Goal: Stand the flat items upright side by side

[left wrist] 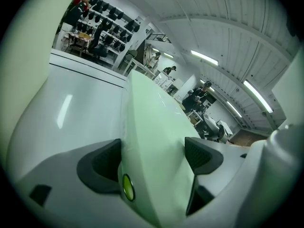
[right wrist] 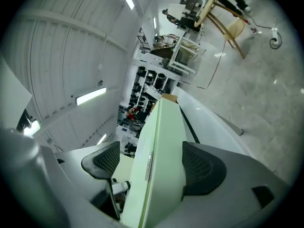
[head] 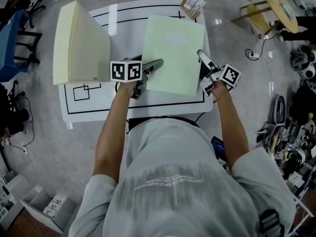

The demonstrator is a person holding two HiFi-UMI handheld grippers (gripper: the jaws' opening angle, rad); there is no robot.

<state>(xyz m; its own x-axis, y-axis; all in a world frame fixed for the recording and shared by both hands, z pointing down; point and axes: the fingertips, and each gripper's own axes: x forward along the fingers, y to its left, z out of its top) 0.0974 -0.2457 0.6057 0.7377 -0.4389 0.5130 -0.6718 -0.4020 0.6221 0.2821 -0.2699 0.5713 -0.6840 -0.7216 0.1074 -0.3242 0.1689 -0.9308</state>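
Mid-lift, left tool (head: 155,65) and right tool (head: 202,57) clenched on green folder (head: 173,51) side edges; next: tip upright, park just beside standing cream folder (head: 79,43) at 9 o'clock on worktop (head: 89,107).

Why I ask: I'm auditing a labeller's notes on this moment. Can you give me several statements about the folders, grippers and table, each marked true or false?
1. The green folder stands between the jaws of both the left gripper and the right gripper. True.
2. The left gripper holds the cream folder. False: no gripper touches it; it sits apart at the table's left end.
3. A small labelled packet shows near the table's far right corner. True.
4. The table is bare dark wood. False: it is white with black lines drawn on it.
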